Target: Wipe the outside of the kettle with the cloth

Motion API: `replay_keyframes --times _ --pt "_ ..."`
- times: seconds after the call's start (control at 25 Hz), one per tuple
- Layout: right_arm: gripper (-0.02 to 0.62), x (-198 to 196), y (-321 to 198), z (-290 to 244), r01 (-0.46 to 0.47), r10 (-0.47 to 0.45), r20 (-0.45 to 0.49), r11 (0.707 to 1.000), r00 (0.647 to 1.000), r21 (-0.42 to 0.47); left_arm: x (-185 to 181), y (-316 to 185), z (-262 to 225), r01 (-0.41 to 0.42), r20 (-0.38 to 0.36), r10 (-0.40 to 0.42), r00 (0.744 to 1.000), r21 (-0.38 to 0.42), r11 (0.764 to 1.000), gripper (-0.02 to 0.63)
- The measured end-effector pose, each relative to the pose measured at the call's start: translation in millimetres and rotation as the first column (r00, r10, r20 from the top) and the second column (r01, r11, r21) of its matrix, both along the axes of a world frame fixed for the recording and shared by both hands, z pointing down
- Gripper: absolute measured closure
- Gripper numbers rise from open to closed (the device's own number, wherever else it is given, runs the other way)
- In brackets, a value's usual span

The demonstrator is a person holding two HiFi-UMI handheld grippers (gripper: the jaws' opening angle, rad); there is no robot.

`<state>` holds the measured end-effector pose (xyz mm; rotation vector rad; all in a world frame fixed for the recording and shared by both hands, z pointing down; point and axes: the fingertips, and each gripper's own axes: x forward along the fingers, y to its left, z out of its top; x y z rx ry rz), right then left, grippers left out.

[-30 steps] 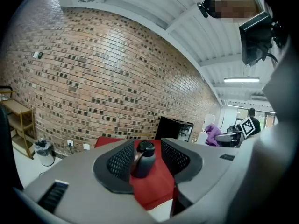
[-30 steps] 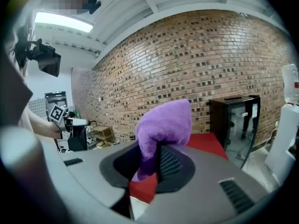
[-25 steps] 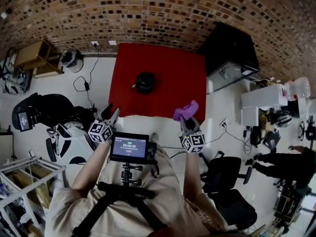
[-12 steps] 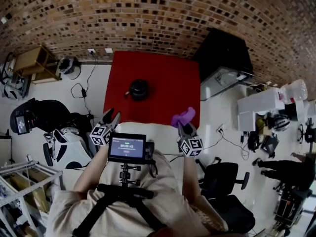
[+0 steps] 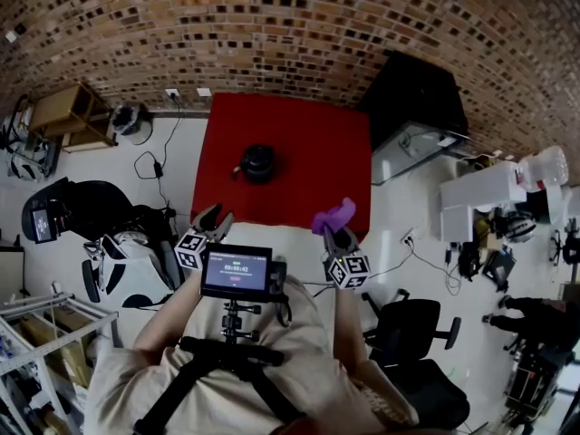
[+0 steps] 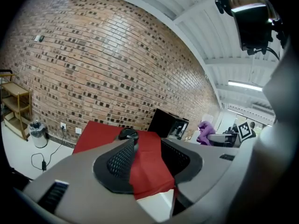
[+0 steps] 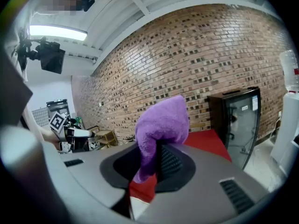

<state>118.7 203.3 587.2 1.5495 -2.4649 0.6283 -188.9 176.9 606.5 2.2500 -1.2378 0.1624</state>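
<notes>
The kettle stands at 9 o'clock on the red counter; open room lies from 12 to 6 o'clock.

left hand-held gripper: jaws apart, empty | kettle: on red table, ahead

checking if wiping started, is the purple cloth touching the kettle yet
Apart. Head view: the cloth in the right gripper is at the table edge, the kettle sits mid-table.
</notes>
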Motion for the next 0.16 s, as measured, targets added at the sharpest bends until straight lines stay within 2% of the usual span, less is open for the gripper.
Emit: replay_keyframes --times 0.16 --pt "0.503 -6.4 7.2 4.4 0.009 -0.009 0.000 1.000 1.000 -0.009 -0.9 8.6 4.1 -0.008 0.004 0.008 1.000 -0.011 1.000 0.431"
